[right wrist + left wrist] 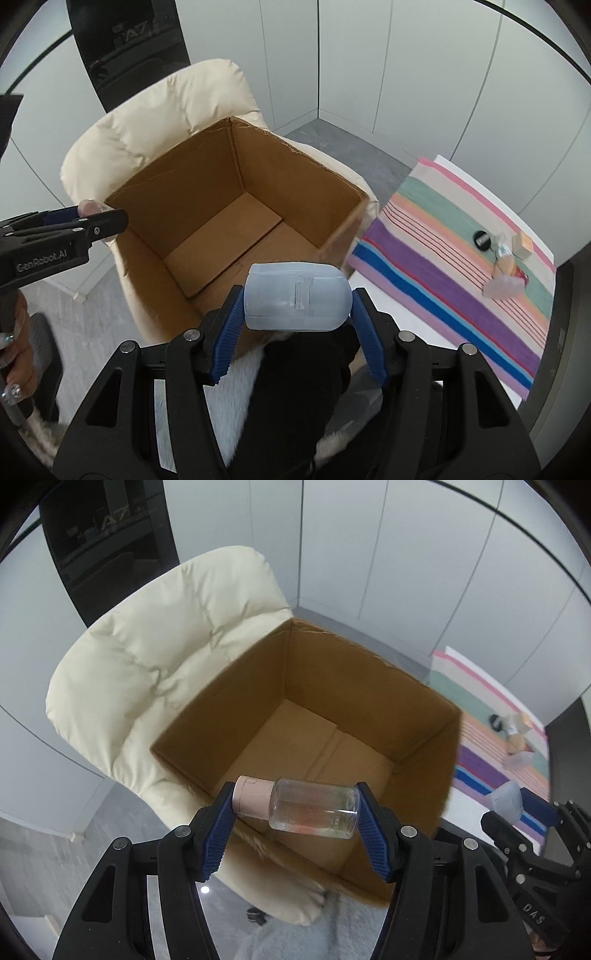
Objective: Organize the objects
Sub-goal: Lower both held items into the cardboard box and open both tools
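Both grippers are hanging over the open box point(417, 716), which is sitting on a cream chair point(155, 664).

Left gripper point(295, 808), lower centre of the left view: blue pads pinching a clear bottle point(314, 808) end to end, one pad on the pink cap, one on the base. The bottle is lying sideways just inside the box's near rim.

Right gripper point(297, 299), lower centre of the right view: pads clamping a pale blue plastic case point(297, 295) by its two ends, above the near rim of the box point(207, 184). The box looks empty inside.

More items are waiting on the striped cloth point(461, 295) at right: a black disc point(481, 238), a small tan block point(523, 245) and some clear packets, too small to identify.

Risks, as I'm judging them:
- The bottle is being held by cap and base only, on smooth rounded ends; it could pivot or pop out before it's low in the box.
- Dropping from this height, it could bounce or crack on bare cardboard.
- Both tools are sharing one opening and could clash.
- The box is resting on soft padding; a knock on the rim could tip it.

Readable text: "GenRobot.AI" on the left gripper's body at the left edge of the right view, "DAS" on the right gripper point(517, 801) at lower right of the left view, "A7" on the dark panel point(129, 35) at upper left. The bottle's print is unreadable.
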Demonstrator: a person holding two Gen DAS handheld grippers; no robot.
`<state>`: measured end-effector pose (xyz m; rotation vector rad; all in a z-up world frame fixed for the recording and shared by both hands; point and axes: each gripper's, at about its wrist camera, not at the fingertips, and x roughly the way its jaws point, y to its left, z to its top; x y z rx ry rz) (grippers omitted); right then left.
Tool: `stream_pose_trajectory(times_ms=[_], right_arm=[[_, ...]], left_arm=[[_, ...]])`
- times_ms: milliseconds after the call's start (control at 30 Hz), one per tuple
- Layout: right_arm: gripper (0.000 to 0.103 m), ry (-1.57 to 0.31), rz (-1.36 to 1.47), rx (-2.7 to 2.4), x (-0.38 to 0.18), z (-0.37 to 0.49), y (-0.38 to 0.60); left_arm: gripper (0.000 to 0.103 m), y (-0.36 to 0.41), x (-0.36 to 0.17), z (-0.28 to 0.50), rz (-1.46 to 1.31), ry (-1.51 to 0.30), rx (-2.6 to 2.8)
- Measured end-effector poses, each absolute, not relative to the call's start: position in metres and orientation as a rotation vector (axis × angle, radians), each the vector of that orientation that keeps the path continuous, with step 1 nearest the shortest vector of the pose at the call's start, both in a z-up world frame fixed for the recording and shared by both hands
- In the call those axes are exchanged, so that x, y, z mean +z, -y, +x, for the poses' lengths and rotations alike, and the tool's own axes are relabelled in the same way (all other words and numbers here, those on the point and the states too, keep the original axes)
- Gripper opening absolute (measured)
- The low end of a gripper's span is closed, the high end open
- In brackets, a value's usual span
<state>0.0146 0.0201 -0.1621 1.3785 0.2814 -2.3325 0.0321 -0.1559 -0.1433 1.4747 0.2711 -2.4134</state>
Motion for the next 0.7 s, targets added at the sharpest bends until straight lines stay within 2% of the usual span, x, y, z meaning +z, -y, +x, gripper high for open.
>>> stream_pose_trajectory(times_ms=[167,300,433,467,500,533,567,600,633,700], right_arm=[[0.060,-0.330,1.383,-2.356,-0.185,-0.016,0.002],[0.060,-0.362,1.385,-2.358,-0.200,-0.039,0.020],[0.060,-0.363,1.385,-2.383,-0.206,-0.056,0.030],[0.060,-0.348,1.380,-2.380,-0.206,-0.057,0.030],[0.061,-0.311,1.367,-2.359,-0.205,-0.059,0.031],[0.066,-0.292,1.363,-2.340,-0.205,-0.060,0.033],[0.073,-0.277,1.363,-2.326,-0.205,-0.061,0.034],[0.090,-0.267,1.360,-2.325,-0.204,-0.061,0.034],[0.102,-0.264,1.356,-2.329,-0.203,-0.061,0.034],[0.103,-0.264,1.329,-2.344,-0.201,-0.059,0.035]], left_arm=[[0.063,0.176,-0.155,0.000,1.474,-0.306,-2.384],[0.063,0.183,-0.167,-0.023,1.457,-0.266,-2.365],[0.065,0.192,-0.176,-0.034,1.447,-0.332,-2.384],[0.067,0.192,-0.177,-0.035,1.444,-0.331,-2.394],[0.077,0.192,-0.180,-0.037,1.464,-0.324,-2.388],[0.091,0.191,-0.182,-0.038,1.486,-0.324,-2.371],[0.094,0.191,-0.183,-0.039,1.502,-0.326,-2.360],[0.095,0.189,-0.184,-0.038,1.510,-0.331,-2.366],[0.095,0.186,-0.185,-0.037,1.510,-0.323,-2.374],[0.095,0.179,-0.184,-0.037,1.513,-0.279,-2.384]])
